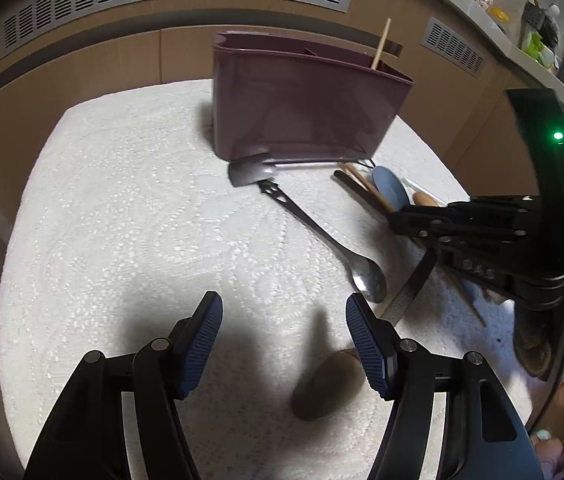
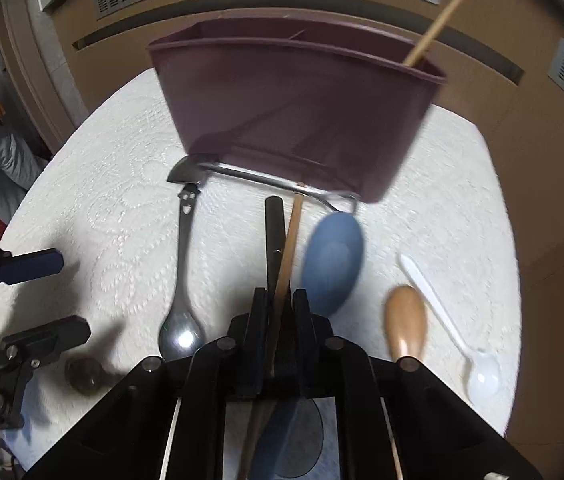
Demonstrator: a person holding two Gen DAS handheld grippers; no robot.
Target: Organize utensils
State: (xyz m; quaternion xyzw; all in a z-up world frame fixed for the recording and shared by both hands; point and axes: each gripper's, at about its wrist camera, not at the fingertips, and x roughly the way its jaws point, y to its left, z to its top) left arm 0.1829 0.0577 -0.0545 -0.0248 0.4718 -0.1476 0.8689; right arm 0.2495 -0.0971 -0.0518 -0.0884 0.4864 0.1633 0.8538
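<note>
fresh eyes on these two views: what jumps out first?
The maroon caddy at the back of the white mat, one chopstick already standing in it. In front, loose utensils lie scattered; the right tool is shut on a wooden chopstick, beside a blue spoon.

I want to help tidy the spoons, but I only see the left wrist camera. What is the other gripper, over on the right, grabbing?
Observer: The right gripper is shut on a thin wooden chopstick, which runs forward from between its fingers.
Operator: Is anything hiding behind that gripper?
Observer: Yes. A white plastic spoon lies on the white lace cloth. In the right wrist view it is just right of a brown wooden spoon.
</note>
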